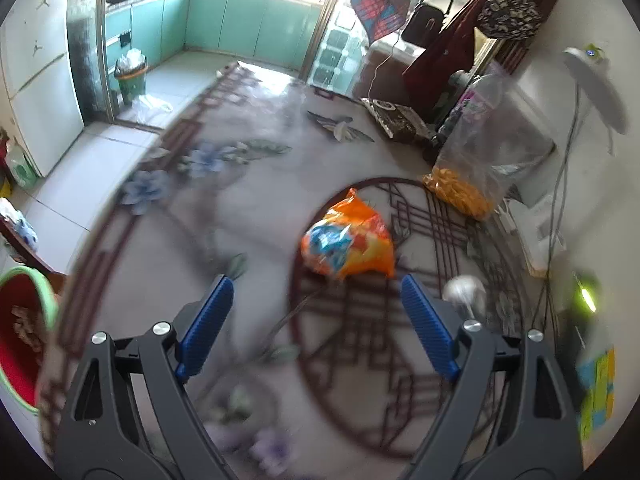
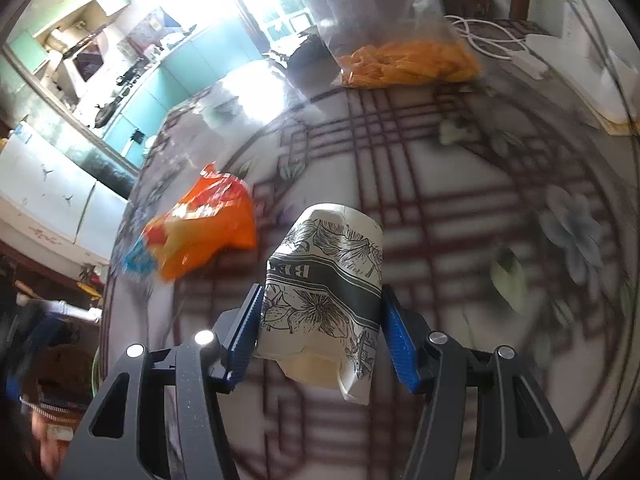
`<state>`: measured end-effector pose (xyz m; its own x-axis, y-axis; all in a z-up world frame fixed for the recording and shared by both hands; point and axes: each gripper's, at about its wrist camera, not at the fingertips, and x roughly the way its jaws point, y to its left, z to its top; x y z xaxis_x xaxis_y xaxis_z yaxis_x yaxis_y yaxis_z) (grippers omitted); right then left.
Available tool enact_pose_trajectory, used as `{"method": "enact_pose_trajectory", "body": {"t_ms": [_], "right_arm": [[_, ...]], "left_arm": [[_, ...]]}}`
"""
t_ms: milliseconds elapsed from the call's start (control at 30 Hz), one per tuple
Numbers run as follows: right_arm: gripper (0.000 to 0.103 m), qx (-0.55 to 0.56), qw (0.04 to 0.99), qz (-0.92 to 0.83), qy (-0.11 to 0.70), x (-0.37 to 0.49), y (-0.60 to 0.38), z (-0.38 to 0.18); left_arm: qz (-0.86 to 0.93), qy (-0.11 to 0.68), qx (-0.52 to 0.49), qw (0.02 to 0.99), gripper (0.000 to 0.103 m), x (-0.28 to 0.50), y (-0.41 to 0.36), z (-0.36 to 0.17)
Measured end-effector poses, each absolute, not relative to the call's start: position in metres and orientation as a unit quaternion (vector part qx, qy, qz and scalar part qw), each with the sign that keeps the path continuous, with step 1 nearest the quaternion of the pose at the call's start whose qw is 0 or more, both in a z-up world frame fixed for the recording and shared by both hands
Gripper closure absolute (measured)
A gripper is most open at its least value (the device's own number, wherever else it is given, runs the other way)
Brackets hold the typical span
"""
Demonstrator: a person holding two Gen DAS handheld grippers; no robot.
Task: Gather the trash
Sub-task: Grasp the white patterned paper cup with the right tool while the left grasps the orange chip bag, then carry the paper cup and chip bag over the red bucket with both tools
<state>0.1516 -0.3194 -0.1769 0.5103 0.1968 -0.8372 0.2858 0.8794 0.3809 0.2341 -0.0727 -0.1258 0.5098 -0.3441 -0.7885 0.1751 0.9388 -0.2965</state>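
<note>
A crumpled orange snack wrapper (image 1: 347, 238) lies on the patterned table top, just beyond my left gripper (image 1: 316, 288), which is open and empty. The wrapper also shows in the right wrist view (image 2: 200, 226). My right gripper (image 2: 320, 304) is shut on a paper cup (image 2: 326, 288) printed with black flowers and holds it above the table. A blurred pale object (image 1: 464, 290) sits right of the left gripper's right finger.
A clear bag of orange snacks (image 1: 464, 184) stands at the far right of the table; it also shows in the right wrist view (image 2: 408, 62). A red bucket with a green rim (image 1: 20, 332) stands low at the left. White cables and a charger (image 2: 516, 54) lie at the back right.
</note>
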Motion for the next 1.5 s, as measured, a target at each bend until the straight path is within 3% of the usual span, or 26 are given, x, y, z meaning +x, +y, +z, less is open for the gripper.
{"method": "enact_pose_trajectory", "body": {"t_ms": [300,400,533,633,1000,1500], "right_arm": [[0.046,0.239,0.834,-0.023,0.497,0.101,-0.32,-0.17],[0.045,0.233,0.837,-0.029,0.494,0.101,-0.32,-0.168],[0.045,0.24,0.837,-0.036,0.491,0.098,-0.327,-0.167],[0.045,0.236,0.839,-0.037,0.488,0.098,-0.325,-0.164],[0.045,0.193,0.85,-0.027,0.49,0.106,-0.28,-0.156],[0.045,0.148,0.865,-0.002,0.479,0.103,-0.18,-0.126]], "left_arm": [[-0.111,0.538,-0.105,0.829,0.02,0.298,-0.131,-0.198],[-0.102,0.547,-0.108,0.824,0.029,0.302,-0.135,-0.209],[-0.115,0.547,-0.093,0.824,0.04,0.298,-0.136,-0.206],[-0.125,0.536,-0.086,0.83,0.042,0.292,-0.131,-0.196],[-0.171,0.465,-0.028,0.868,0.042,0.215,-0.095,-0.13],[-0.126,0.465,-0.059,0.874,0.041,0.145,0.022,-0.119]]}}
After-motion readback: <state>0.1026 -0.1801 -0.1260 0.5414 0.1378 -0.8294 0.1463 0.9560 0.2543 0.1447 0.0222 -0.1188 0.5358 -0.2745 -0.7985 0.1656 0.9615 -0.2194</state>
